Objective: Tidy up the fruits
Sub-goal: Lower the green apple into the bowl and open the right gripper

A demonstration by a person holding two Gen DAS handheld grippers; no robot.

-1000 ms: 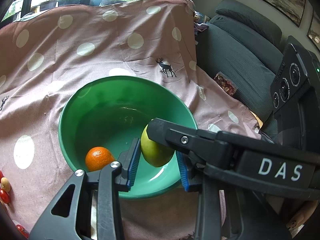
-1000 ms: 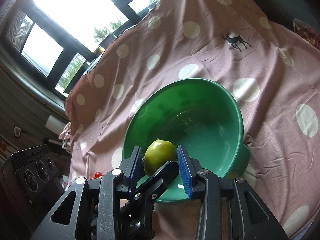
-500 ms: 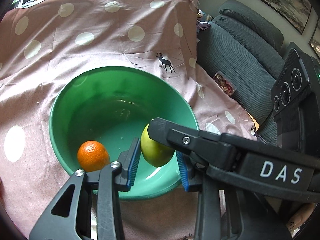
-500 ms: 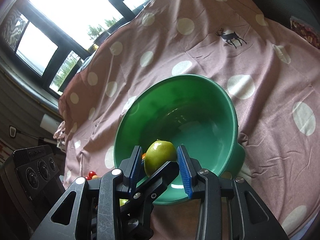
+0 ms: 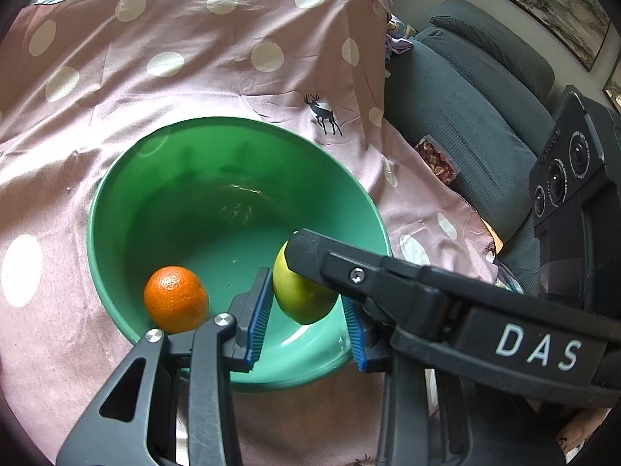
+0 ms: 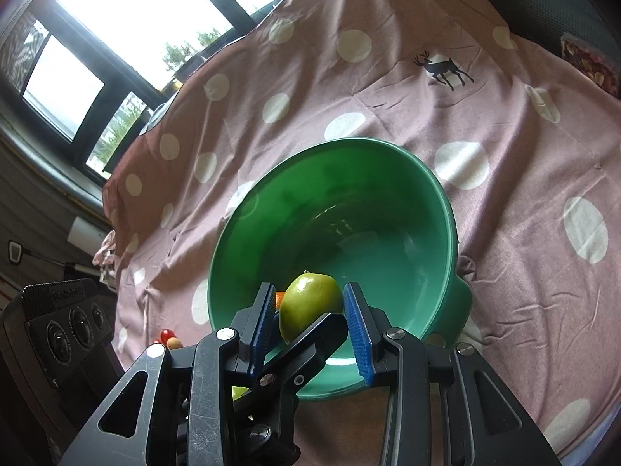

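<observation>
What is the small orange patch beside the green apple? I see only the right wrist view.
Observer: It is a whole round orange mandarin. It lies inside the green plastic bowl, against the near wall, to the left of the green apple.
Operator: Is the left gripper also around this apple?
Observer: Yes. The left gripper has one blue pad on each side of the apple, above the bowl. A black finger of the right gripper crosses the top of the apple.
</observation>
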